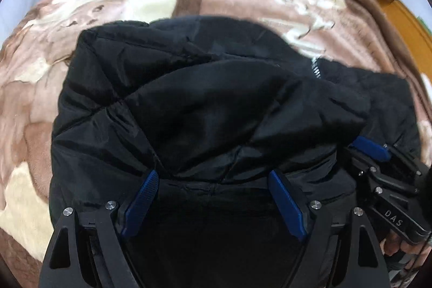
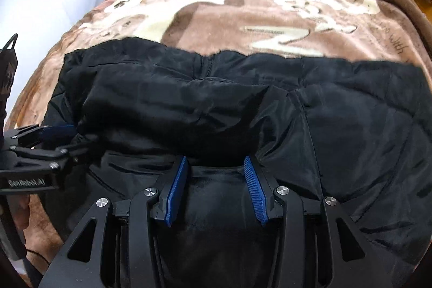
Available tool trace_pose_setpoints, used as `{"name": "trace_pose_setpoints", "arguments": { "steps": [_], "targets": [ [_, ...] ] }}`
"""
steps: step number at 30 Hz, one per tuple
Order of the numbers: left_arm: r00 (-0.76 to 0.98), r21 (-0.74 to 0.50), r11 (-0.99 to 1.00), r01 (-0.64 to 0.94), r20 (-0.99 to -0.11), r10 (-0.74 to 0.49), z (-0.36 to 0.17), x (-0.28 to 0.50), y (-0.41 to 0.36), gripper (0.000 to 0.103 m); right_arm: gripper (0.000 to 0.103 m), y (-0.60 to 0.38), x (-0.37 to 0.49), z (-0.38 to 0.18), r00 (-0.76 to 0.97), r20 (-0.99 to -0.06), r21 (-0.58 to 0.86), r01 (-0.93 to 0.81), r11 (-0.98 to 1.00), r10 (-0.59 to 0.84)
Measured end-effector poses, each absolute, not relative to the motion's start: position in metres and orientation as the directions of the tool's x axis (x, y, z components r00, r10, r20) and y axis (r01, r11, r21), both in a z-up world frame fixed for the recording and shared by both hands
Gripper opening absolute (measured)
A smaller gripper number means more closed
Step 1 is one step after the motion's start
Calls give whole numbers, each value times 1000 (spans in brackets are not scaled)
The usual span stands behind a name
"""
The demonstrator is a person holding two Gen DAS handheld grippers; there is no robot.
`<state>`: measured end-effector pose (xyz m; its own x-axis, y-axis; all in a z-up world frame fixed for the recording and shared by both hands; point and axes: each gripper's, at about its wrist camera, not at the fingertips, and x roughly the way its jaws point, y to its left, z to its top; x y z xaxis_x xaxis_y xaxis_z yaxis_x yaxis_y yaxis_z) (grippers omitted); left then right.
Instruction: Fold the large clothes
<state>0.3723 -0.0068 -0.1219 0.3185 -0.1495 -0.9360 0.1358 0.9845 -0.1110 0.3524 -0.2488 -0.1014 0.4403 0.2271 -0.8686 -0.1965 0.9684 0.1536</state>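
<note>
Mid-fold on a large black quilted padded jacket, spread across a bed covered by a plush brown and cream patterned blanket. Judged from the lie of the cloth: one padded section, probably a sleeve or side panel, already brought over the body and bunched into a thick roll along the near side, with the hem or collar end toward the far side of the bed. Zipper teeth visible at the right in the left wrist view.

Left gripper: fingers spread wide, blue pads resting at the lower edge of the bunched roll, tips touching or just under the fabric, nothing pinched between them. Right gripper: fingers parted more narrowly, tips tucked under the same roll's edge; fabric between the pads, but a gap remains, so apparently not clamped. Both grippers side by side, near each other, along the same near edge.

Next move likely calls for closing on the doubled edge with both, then lifting together and carrying it evenly toward the far edge, keeping the slippery padded layers from sliding apart.
</note>
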Motion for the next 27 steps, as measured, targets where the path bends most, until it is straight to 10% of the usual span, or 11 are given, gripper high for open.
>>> {"name": "trace_pose_setpoints", "arguments": {
  "steps": [19,27],
  "targets": [
    [371,-207,974,91,-901,-226,-81,353,42,79,43,-312,311,-44,534,-838,43,-140,989,112],
    [331,-169,982,79,-925,-186,-131,367,47,80,43,-359,319,-108,443,-895,27,-82,996,61]
  ]
}}
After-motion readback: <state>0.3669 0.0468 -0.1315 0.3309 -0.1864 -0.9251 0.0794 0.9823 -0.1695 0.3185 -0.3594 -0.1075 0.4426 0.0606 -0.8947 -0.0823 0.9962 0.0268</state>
